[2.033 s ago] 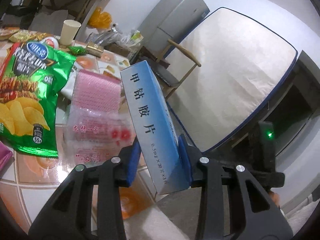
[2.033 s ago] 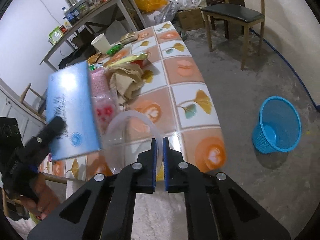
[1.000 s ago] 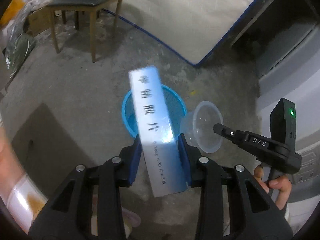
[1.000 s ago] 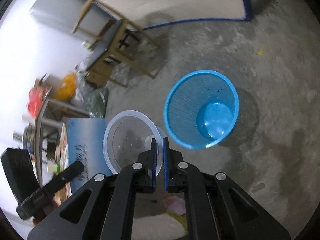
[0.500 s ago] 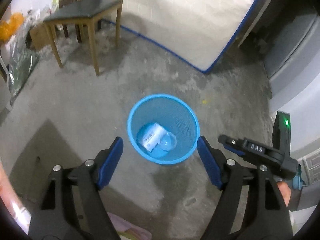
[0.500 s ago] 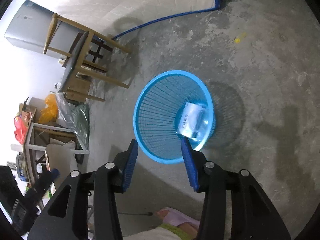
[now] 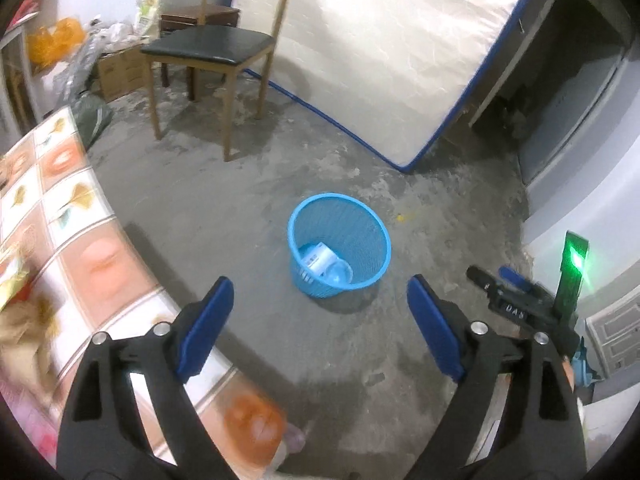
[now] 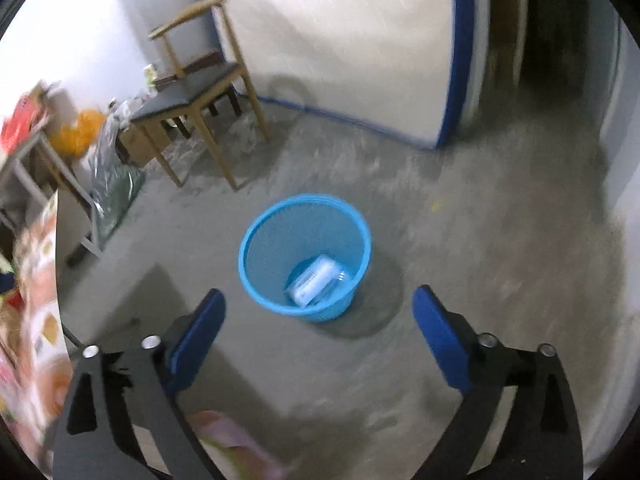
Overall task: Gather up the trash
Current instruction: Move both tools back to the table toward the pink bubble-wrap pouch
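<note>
The mesh wastebasket (image 7: 339, 250) stands on the concrete floor (image 7: 240, 208) — a box (image 7: 318, 261) and a plastic cup (image 7: 340, 271) lie inside. Behind it stands a chair (image 7: 212, 46); the tiled table (image 7: 60, 216) is left.

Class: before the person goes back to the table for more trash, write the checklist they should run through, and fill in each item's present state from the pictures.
1. Left gripper empty: ok. Its jaws have just been opening and nothing is between them.
2. Right gripper empty: ok. Its jaws have also just been opening, with only floor between them.
3. Box inside the blue basket: ok, lying at the bottom.
4. Clear plastic cup in the basket: ok, beside the box.
5. Basket upright on the floor: ok.
6. More trash waiting on the tiled table: cannot tell; that edge is blurred.
</note>
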